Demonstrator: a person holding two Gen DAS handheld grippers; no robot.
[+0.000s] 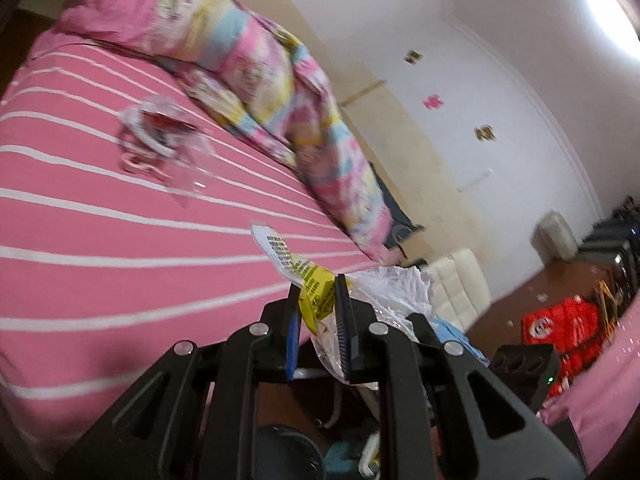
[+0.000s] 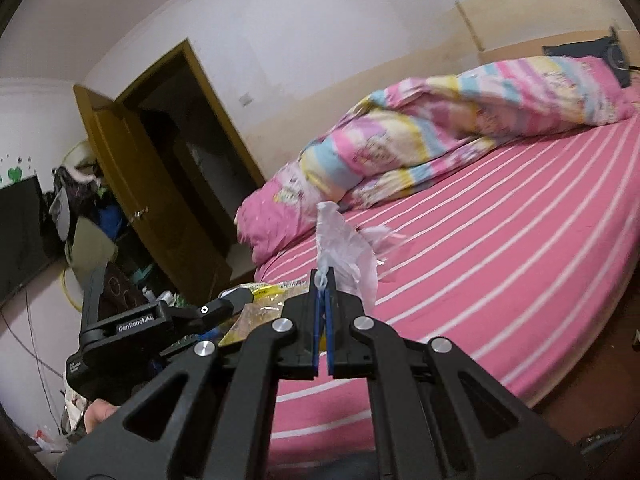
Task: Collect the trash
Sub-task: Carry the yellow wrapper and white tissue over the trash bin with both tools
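Left tool [image 1: 318,300] pinches a yellow printed wrapper [image 1: 316,298] with clear film trailing below — held off the edge of the bed [image 1: 100,240]. Right tool [image 2: 323,280] is closed tight on a twisted neck of thin plastic bag [image 2: 344,248], which flares above the jaws. Both pieces look feather-light, limp and slippery; a bunched fold is the best hold. More clear packaging [image 1: 160,140] lies on the striped sheet, well apart — crinkly, likely to slide.
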